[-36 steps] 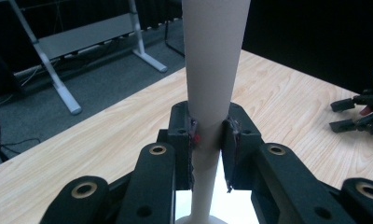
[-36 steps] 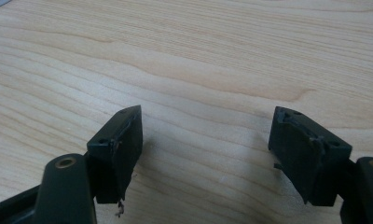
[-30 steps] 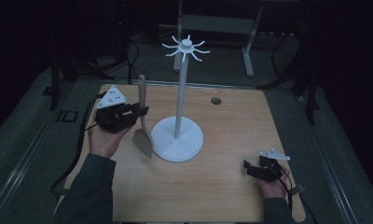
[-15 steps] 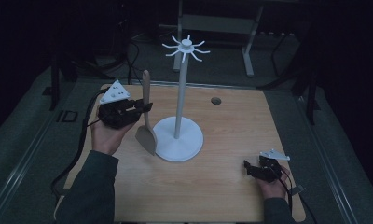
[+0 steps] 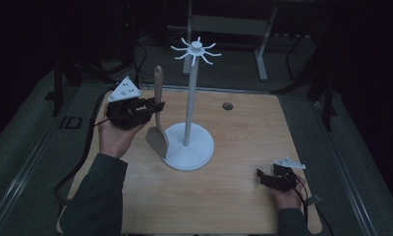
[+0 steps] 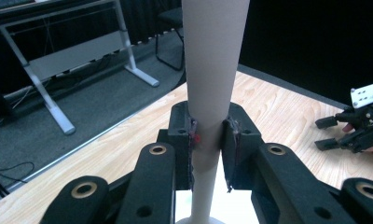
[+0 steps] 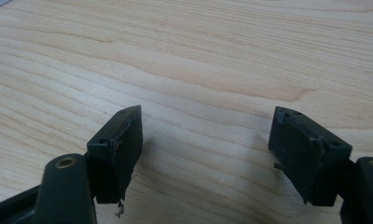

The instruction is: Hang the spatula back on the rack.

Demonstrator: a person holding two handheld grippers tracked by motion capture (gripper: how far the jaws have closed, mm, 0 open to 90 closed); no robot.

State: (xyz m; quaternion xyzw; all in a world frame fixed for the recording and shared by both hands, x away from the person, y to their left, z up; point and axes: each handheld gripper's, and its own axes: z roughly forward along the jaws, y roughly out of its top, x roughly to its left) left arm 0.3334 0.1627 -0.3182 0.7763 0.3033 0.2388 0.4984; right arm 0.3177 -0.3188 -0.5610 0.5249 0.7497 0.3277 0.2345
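Wooden spatula point(image 5: 157, 118) is pinched by its handle in your left gripper point(image 5: 153, 107), upright with the blade hanging just off the desk point(image 5: 243, 206) right beside the white rack point(image 5: 190, 98) and its round base. Your right gripper point(image 5: 264, 178) is parked near the desk's front corner with its jaws spread wide and nothing in them. Watch out, I'd say: the grip sits low on a smooth handle, so the spatula could pivot or slip, and swinging the blade could knock the rack's pole before the handle reaches those top hooks.
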